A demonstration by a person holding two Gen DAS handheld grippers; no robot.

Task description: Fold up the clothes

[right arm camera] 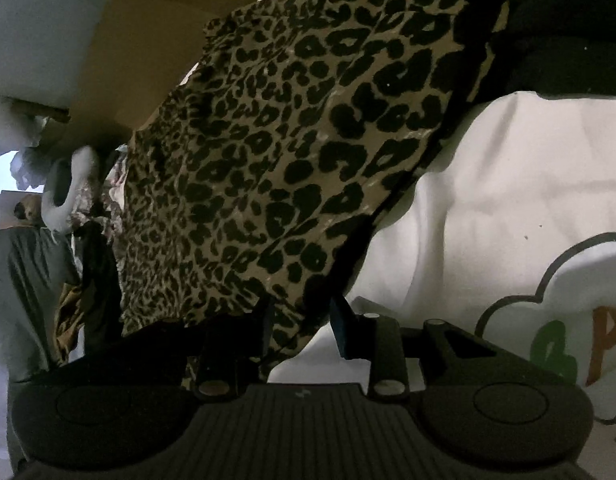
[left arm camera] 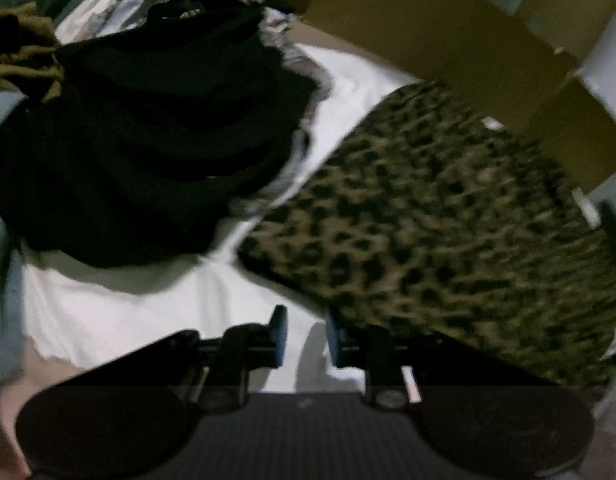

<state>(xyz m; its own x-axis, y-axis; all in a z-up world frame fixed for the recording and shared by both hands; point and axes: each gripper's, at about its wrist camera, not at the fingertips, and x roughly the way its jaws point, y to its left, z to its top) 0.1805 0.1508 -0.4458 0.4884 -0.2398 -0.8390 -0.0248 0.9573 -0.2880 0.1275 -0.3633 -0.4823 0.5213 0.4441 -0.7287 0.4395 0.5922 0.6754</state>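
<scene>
Leopard-print garment: folded flat on white sheet; lies just beside black clothing, one edge against brown cardboard box.
Left gripper: parted, nothing between blue pads, white sheet showing through gap; right finger just at garment's near edge, contact unclear from blur.
Right gripper: parted, not clamped; near corner of leopard-print garment lying between fingers, left finger over fabric, right finger just off its edge.
Black clothing: heaped pile, left of garment.
Olive cloth: crumpled, beyond black pile.
Printed white fabric: cloud outline, coloured letters, right of gripper.
</scene>
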